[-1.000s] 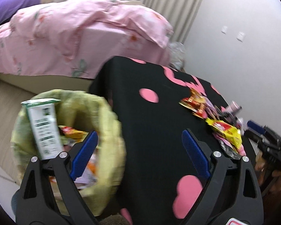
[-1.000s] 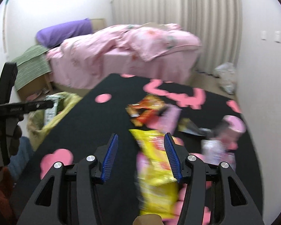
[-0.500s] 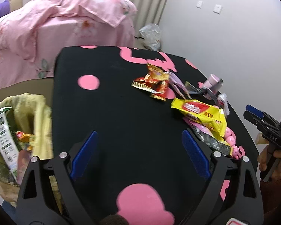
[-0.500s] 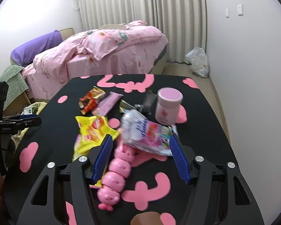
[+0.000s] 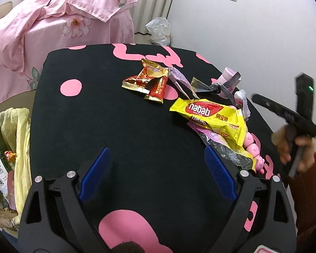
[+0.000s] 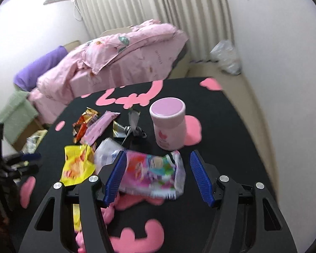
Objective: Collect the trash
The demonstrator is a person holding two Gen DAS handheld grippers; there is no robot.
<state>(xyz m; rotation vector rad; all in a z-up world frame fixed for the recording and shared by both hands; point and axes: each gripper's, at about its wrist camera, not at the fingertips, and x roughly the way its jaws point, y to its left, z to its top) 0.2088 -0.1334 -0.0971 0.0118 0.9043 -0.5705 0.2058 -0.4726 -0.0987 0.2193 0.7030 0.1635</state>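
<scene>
Left gripper [image 5: 157, 172] jaws spread, only black tablecloth [image 5: 115, 116] between them; yellow wafer wrapper [image 5: 212, 118] ahead, right of the right jaw. Right gripper [image 6: 157, 176] jaws spread wide, colourful snack packet [image 6: 155, 172] between them, untouched; pink jar [image 6: 168, 122] just beyond.

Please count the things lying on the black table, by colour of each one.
Yellow wrapper: 1
Red-gold wrapper: 1
Pink wrapper: 1
Colourful packet: 1
Silver wrapper: 1
Pink jar: 1
Pink toy: 1
Total: 7
</scene>
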